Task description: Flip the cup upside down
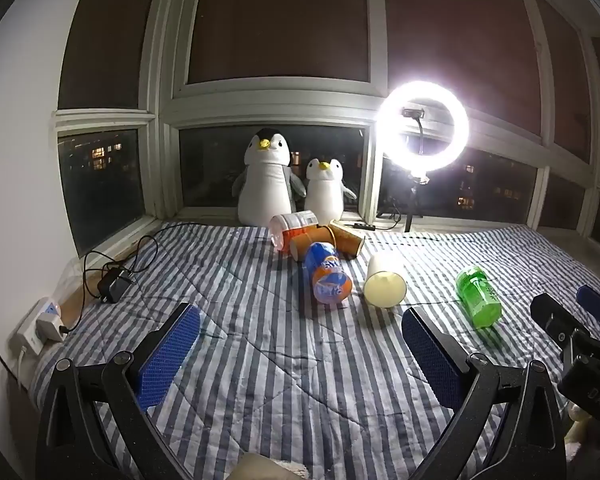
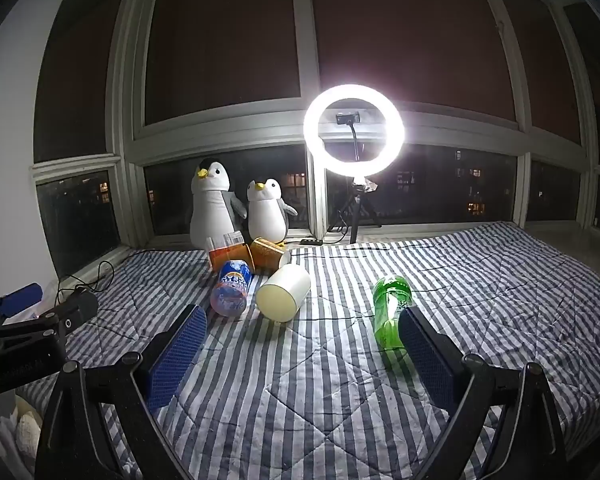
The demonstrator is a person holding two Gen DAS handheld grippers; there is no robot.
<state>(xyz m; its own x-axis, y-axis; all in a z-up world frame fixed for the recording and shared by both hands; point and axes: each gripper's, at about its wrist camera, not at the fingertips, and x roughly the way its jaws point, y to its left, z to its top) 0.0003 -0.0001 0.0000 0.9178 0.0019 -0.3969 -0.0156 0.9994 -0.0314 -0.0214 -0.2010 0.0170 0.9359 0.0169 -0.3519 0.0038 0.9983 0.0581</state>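
Observation:
A cream-white cup (image 1: 384,284) (image 2: 284,294) lies on its side on the striped quilt (image 1: 284,380) (image 2: 300,392), one round end turned toward me. Two brown paper cups (image 1: 312,240) (image 2: 268,254) also lie tipped over behind it, beside a clear cup with an orange label (image 1: 294,224) (image 2: 224,250). My left gripper (image 1: 300,312) is open and holds nothing, well short of the cups. My right gripper (image 2: 302,312) is open too, with the white cup just beyond its left finger. Each gripper shows at the edge of the other's view.
A blue and orange soda bottle (image 1: 327,278) (image 2: 231,288) lies left of the white cup; a green bottle (image 1: 478,296) (image 2: 390,312) lies to its right. Two plush penguins (image 1: 266,176) (image 2: 212,204), a lit ring light (image 1: 423,132) (image 2: 354,130), and a charger with cables (image 1: 114,286) line the window.

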